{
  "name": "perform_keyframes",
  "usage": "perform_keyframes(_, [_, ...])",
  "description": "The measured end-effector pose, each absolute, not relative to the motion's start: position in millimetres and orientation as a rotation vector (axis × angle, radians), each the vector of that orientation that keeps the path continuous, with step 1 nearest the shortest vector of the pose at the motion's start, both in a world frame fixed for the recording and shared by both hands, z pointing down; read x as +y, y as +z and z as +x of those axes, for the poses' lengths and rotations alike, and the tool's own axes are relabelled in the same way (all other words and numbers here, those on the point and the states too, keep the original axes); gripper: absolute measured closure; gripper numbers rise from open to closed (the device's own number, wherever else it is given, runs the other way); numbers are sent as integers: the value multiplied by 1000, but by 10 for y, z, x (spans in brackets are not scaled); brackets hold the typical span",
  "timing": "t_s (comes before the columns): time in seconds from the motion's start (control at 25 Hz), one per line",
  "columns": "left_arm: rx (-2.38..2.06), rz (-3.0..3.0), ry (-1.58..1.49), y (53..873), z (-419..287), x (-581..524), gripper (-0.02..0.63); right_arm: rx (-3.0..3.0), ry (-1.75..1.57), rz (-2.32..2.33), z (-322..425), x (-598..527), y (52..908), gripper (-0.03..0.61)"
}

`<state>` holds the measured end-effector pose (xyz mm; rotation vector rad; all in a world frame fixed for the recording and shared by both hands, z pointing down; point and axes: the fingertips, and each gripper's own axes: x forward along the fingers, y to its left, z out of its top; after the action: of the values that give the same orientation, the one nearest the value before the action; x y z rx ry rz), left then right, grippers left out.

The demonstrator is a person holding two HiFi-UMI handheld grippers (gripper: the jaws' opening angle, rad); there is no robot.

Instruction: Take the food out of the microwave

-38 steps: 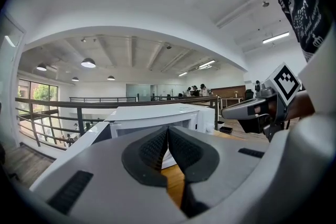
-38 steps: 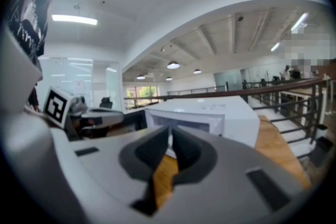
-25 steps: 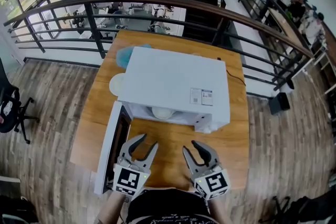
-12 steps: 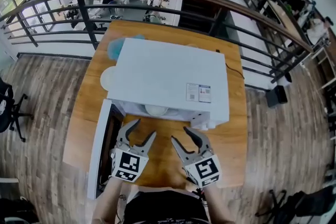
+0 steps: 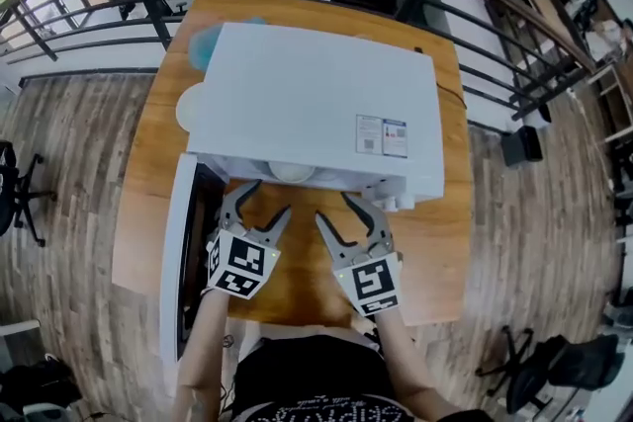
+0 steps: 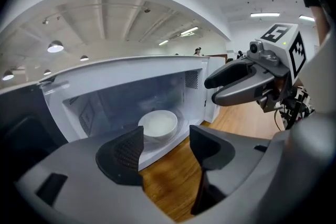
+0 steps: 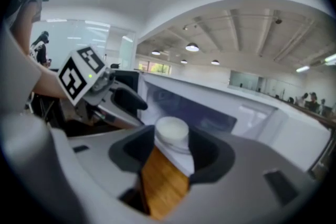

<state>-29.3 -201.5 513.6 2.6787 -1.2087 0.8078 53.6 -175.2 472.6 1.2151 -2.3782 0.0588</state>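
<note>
Left gripper (image 5: pixel 265 202) and right gripper (image 5: pixel 336 210) pointed slightly downward at the open microwave (image 5: pixel 316 104), jaws just opened wide, empty; white bowl (image 6: pixel 157 124) sat inside.

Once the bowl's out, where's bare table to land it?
Bare wood fronting the microwave, from its open door to the table's right edge; freest at the front-right corner. The left tool and right tool hang over the middle. A plate crowds the microwave's left.

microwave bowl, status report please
Empty: left gripper and right gripper, jaws just been opening. Target white bowl inside microwave, door open. Nothing in the way.
</note>
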Motion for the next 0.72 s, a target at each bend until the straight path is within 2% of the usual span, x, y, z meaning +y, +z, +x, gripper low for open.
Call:
perform_keyframes(0.44, [-1170,2648,1051,5540,-405,-2284,318,-2293,88,1147,474,-2073,5228,367])
perform_keyframes(0.72, [-1033,2623,1238,5794,-298,-2367,281,-2230,152,1097,421,-2189,5572,359])
